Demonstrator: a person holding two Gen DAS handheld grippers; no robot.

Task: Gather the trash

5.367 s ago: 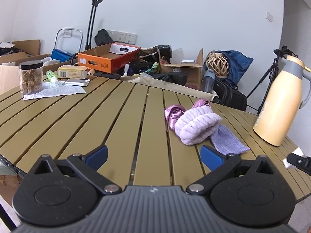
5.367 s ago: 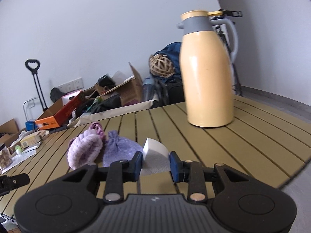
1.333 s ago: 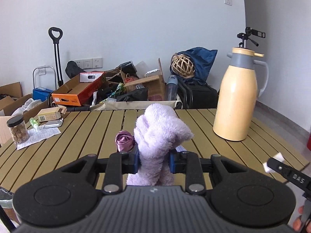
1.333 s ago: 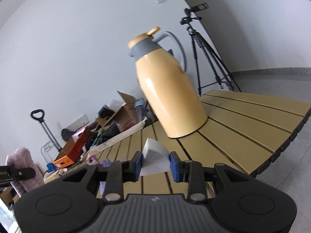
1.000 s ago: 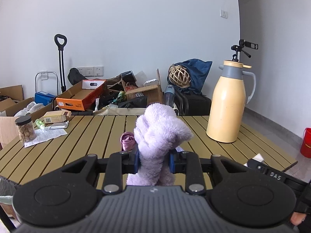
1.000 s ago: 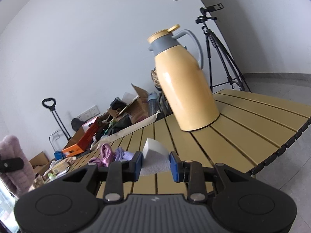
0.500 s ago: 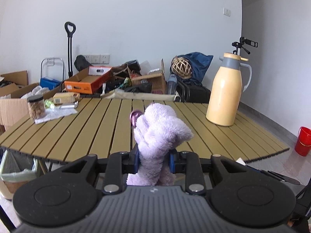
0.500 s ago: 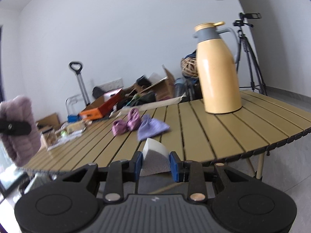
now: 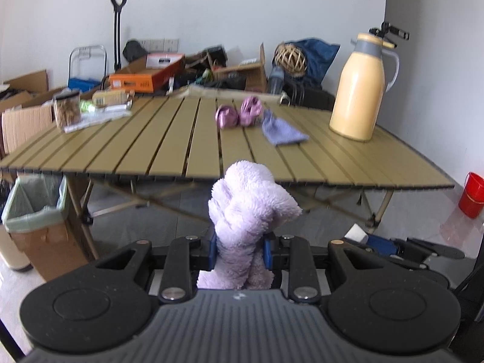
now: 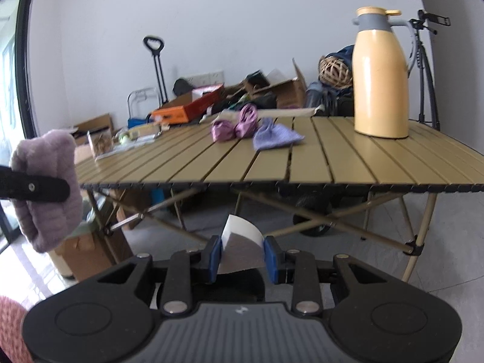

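The left tongs (image 9: 239, 249) are clamped on a fluffy lilac cloth (image 9: 248, 211) – low centre of frame, before the bench (image 9: 169, 139). The right tongs (image 10: 242, 254) pinch a white paper scrap (image 10: 240, 243) – off the bench too.

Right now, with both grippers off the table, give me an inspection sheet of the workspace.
Surface: slatted table, level.
Job's things: fluffy lilac cloth and white paper scrap held; two pink bundles and a purple cloth on the table; lined bin at the table's left end.
Clutter: yellow jug, snack jar, papers.
Grippers: left gripper shut on the cloth; right gripper shut on the scrap.
Cables: nothing seen.
Surroundings: boxes along the wall, tripod, red bucket.
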